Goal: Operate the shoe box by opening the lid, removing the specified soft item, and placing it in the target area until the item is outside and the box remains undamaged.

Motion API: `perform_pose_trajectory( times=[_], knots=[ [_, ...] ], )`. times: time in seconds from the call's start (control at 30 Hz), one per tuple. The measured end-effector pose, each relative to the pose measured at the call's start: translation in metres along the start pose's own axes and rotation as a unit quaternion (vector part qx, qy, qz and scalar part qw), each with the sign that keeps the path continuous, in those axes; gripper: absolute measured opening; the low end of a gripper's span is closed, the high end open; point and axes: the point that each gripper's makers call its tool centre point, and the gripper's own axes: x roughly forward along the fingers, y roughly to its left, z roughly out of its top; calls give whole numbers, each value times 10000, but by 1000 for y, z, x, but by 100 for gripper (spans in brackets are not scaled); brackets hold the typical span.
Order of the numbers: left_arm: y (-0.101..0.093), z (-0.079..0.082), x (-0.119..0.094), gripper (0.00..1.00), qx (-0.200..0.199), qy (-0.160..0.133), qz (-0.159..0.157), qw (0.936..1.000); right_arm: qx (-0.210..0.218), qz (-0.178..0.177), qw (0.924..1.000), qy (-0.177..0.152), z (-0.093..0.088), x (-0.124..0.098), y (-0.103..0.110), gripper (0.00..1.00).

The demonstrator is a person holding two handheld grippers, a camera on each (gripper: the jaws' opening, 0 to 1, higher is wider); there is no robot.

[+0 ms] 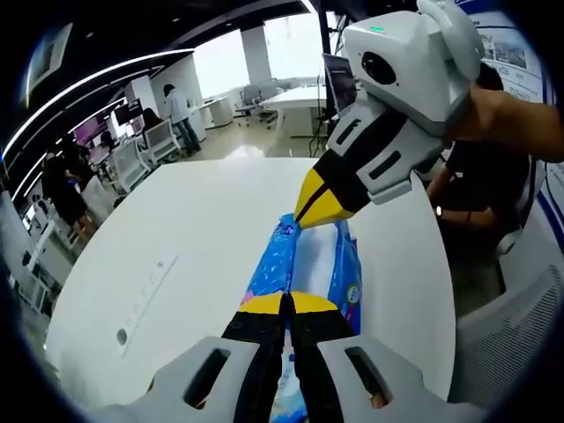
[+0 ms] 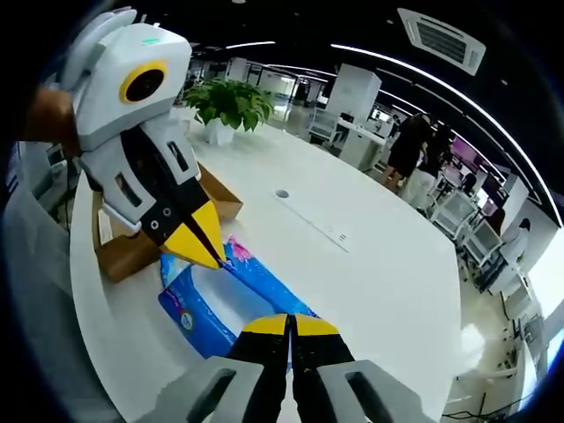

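Both yellow-tipped grippers, left gripper (image 1: 284, 304) and right gripper (image 2: 290, 324), pinch shut on opposite ends of the soft, light, crinkly blue plastic pack (image 2: 231, 304) near the white table's (image 2: 379, 264) edge, beside the brown cardboard shoe box (image 2: 132, 251).

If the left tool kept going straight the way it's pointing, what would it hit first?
The blue packet, which the left tool already appears shut on. Past that, its line runs toward the right tool gripping the packet's far end, though depth is hard to judge.
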Motion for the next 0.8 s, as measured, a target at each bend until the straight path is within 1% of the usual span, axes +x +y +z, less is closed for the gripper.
perform_pose_trajectory(
  times=[0.2,0.57,0.8],
  knots=[
    [-2,5,14,0,-15,-54,-95,9999,9,-90,9999,82,-12,3,-11,0],
    [-8,9,40,0,55,-98,-250,9996,-19,-212,9994,273,-33,7,-24,0],
    [-9,10,57,0,32,-135,-356,9993,-64,-284,9988,388,-46,10,-33,0]
  ],
)
